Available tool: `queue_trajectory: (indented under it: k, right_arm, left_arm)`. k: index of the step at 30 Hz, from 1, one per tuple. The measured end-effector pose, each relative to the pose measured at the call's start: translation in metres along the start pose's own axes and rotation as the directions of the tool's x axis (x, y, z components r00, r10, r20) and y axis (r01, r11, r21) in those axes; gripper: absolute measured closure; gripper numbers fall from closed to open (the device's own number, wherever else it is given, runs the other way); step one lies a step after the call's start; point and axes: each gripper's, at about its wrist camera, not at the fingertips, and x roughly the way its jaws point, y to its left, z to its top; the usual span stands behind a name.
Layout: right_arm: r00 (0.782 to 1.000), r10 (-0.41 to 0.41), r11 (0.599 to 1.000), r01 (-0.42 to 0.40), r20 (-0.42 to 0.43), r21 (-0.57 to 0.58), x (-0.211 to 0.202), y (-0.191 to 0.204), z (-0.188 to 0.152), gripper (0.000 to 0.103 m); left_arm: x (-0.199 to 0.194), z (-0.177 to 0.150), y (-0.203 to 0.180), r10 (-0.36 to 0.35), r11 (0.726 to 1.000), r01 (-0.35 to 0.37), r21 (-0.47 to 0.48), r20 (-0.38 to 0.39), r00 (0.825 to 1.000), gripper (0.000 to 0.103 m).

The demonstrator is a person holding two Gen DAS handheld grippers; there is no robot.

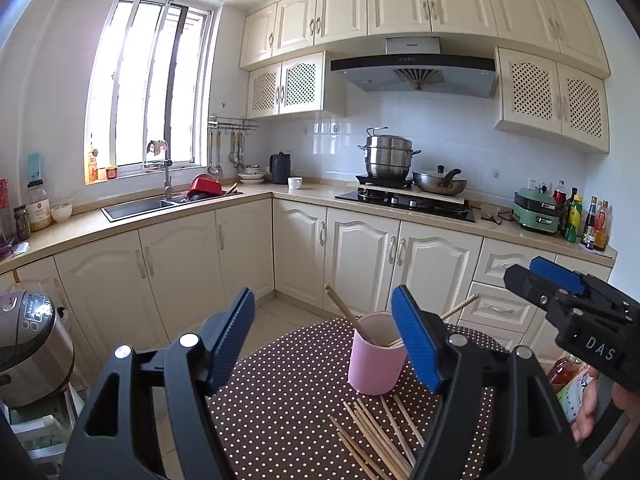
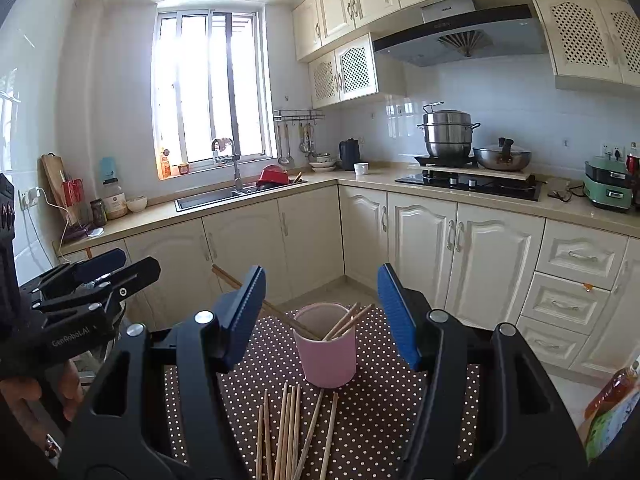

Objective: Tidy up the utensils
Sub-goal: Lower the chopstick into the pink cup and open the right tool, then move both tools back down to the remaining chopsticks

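Observation:
A pink cup (image 1: 374,356) (image 2: 326,348) stands upright on the brown polka-dot table (image 1: 280,400) (image 2: 380,408), with a few wooden chopsticks leaning in it. Several loose chopsticks (image 1: 380,436) (image 2: 292,428) lie on the cloth just in front of the cup. My left gripper (image 1: 322,296) is open above the table's near side, the cup showing by its right finger, nothing between the pads. My right gripper (image 2: 322,272) is open too, the cup beyond the gap and nothing held. Each gripper shows in the other's view: the right (image 1: 556,280), the left (image 2: 116,264).
A rice cooker (image 1: 32,356) sits low at the left of the table. A bottle with an orange liquid (image 1: 568,376) (image 2: 612,396) stands at the table's right. Cream cabinets, a sink (image 1: 136,206) and a stove (image 1: 404,200) run along the far walls.

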Motion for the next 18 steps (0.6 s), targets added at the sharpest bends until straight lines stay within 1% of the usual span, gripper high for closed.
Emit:
queue_trajectory:
  k: [3, 5, 7, 9, 11, 12, 14, 15, 17, 18]
  right_arm:
    - [1.000, 0.001, 1.000, -0.001, -0.015, 0.004, -0.004, -0.002, -0.011, 0.045]
    - [1.000, 0.000, 1.000, 0.000, -0.030, 0.000, -0.005, -0.004, -0.019, 0.045]
    - [0.999, -0.006, 1.000, 0.006, -0.048, -0.005, -0.005, -0.007, -0.030, 0.045]
    - [0.997, -0.006, 1.000, 0.006, -0.073, -0.001, -0.002, -0.010, -0.042, 0.045]
    - [0.994, -0.001, 1.000, 0.002, -0.106, 0.009, 0.003, -0.014, -0.056, 0.045]
    - [0.993, 0.000, 1.000, 0.002, -0.122, 0.015, 0.006, -0.016, -0.063, 0.045]
    - [0.988, 0.004, 1.000, 0.000, -0.156, 0.028, 0.014, -0.020, -0.077, 0.045]
    - [0.985, 0.005, 0.999, 0.000, -0.175, 0.034, 0.018, -0.022, -0.084, 0.045]
    - [0.978, 0.007, 0.999, 0.002, -0.207, 0.042, 0.026, -0.026, -0.097, 0.045]
    - [0.975, 0.006, 0.999, 0.005, -0.221, 0.048, 0.029, -0.029, -0.102, 0.045]
  left_arm:
    - [-0.001, -0.014, 0.004, 0.020, 1.000, -0.019, 0.009, -0.048, 0.999, 0.033]
    - [0.004, -0.028, 0.009, 0.047, 0.999, -0.047, 0.003, -0.119, 0.992, 0.033]
    - [0.012, -0.043, 0.017, 0.027, 0.999, -0.031, -0.021, -0.190, 0.982, 0.033]
    - [0.027, -0.062, 0.025, 0.013, 0.998, -0.029, -0.054, -0.269, 0.963, 0.033]
    - [0.044, -0.083, 0.029, 0.003, 0.996, -0.033, -0.079, -0.351, 0.936, 0.033]
    - [0.054, -0.095, 0.030, -0.014, 0.995, -0.026, -0.096, -0.395, 0.919, 0.033]
    - [0.067, -0.112, 0.028, -0.038, 0.993, -0.015, -0.115, -0.445, 0.895, 0.033]
    - [0.075, -0.121, 0.026, -0.040, 0.993, -0.019, -0.119, -0.475, 0.879, 0.033]
    - [0.086, -0.136, 0.019, -0.031, 0.994, -0.028, -0.106, -0.516, 0.856, 0.033]
    - [0.090, -0.141, 0.014, -0.029, 0.995, -0.029, -0.100, -0.530, 0.848, 0.033]
